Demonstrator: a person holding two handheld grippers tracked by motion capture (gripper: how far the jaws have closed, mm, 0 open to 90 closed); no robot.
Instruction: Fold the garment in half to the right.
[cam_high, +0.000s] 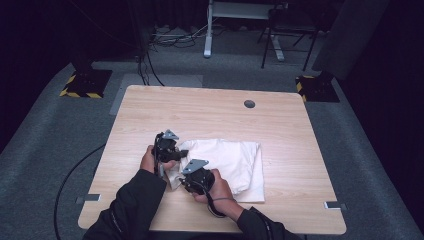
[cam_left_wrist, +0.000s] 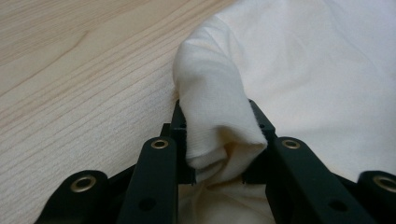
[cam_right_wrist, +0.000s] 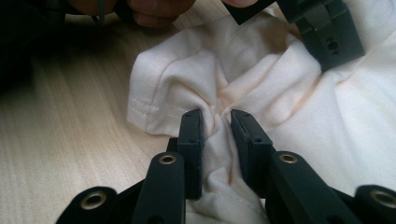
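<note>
Looks like the grab-and-fold step: the left claw (cam_left_wrist: 219, 154) pinches a rolled edge of the white cloth (cam_high: 230, 162) on the worktop (cam_high: 210, 107), and the right claw (cam_right_wrist: 217, 140) is pinching a bunched fold near its hemmed corner. Next I'd guess both lift together, keeping tension even so nothing slips.

The person wears dark, long sleeves (cam_high: 131, 205) reaching to the wrists. Each hand carries a black claw, the left claw (cam_high: 176, 156) and the right claw (cam_high: 186, 176), both topped by a grey three-cornered plate (pale against the black body). Brass-ringed screw holes dot the flat black jaw arms, and a dark cable (cam_high: 215, 207) loops by the right wrist.
</note>
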